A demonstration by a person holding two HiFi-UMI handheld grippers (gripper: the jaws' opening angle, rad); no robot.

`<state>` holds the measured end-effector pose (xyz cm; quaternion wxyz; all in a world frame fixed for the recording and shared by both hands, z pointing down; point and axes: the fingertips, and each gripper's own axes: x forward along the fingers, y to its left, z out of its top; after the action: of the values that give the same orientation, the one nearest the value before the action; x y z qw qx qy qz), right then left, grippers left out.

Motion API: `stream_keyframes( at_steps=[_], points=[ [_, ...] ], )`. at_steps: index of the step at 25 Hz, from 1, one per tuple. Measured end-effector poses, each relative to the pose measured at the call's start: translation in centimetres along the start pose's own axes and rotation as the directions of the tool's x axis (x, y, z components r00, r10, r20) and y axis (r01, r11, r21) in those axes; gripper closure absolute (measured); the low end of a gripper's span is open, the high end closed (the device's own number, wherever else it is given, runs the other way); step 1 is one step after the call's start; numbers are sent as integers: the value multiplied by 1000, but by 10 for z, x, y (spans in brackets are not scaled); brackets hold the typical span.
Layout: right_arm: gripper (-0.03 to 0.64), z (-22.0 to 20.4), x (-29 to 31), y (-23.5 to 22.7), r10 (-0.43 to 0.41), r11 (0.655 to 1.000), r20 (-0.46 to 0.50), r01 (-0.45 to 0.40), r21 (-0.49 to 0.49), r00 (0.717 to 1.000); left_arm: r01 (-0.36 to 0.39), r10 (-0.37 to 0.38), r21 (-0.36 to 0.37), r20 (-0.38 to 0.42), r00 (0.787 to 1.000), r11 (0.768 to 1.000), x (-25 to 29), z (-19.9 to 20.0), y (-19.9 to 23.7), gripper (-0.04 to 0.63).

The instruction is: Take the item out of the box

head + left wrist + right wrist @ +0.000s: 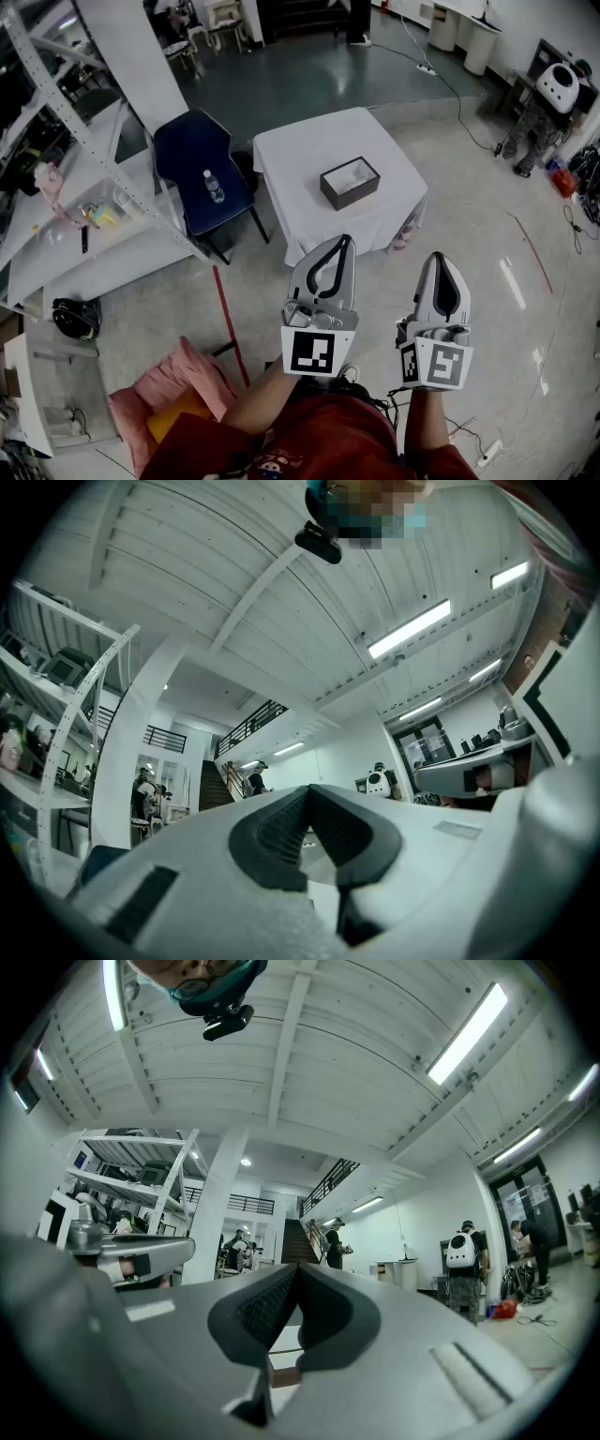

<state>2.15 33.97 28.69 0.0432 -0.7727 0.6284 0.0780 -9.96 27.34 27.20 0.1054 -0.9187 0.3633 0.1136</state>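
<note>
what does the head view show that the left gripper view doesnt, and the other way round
Only the head view: the open box on the white table, and the bottle on the blue chair. Only the left gripper view: ceiling lights and a staircase. Both: the left gripper, jaws together with nothing between them, and the shelving rack at the left.

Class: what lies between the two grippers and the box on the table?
Bare floor, then the table's white cloth; nothing else, as the head view shows.
</note>
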Motion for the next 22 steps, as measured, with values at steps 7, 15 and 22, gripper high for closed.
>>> stream_keyframes(
  at_steps=[7, 15, 22],
  points=[
    [617, -1, 2, -19, -8, 1000, -5, 8, 6, 1000, -9, 9, -17, 13, 1000, 1000, 12, 2, -11, 592],
    [617, -9, 12, -33, 1, 1000, -9, -1, 9, 1000, 42, -34, 120, -67, 997, 992, 22, -12, -25, 592],
    [617, -14, 17, -48, 10, 997, 11, -11, 71, 1000, 15, -6, 125, -72, 997, 992, 31, -15, -30, 592]
  ],
)
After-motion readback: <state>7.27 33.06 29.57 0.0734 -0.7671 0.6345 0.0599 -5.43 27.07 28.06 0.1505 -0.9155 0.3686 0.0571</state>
